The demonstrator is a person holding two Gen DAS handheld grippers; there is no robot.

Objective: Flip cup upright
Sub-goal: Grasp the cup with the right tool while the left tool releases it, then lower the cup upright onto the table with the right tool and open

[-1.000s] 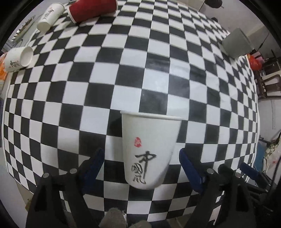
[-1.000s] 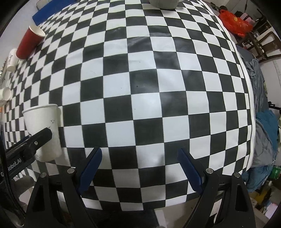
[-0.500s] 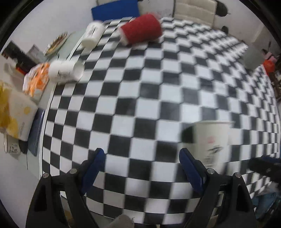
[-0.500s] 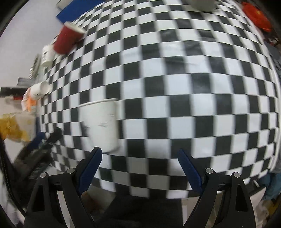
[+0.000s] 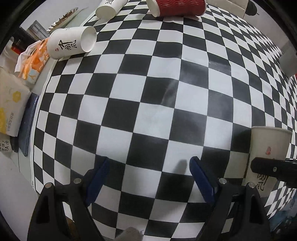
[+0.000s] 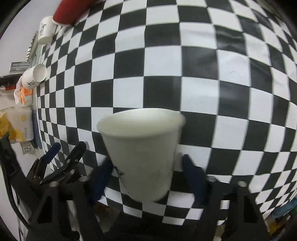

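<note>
We have the white cup [image 6: 143, 155] upright between our right gripper's [image 6: 147, 178] spread fingers, left gripper [image 5: 148, 178] spread and empty; next we close gently.

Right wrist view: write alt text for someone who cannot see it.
A white paper cup stands upright, mouth up, between the open blue fingers of the right gripper on a black-and-white checkered tablecloth. The left gripper sits at lower left. At the far left edge, two white cups and a red cup lie on their sides.
</note>
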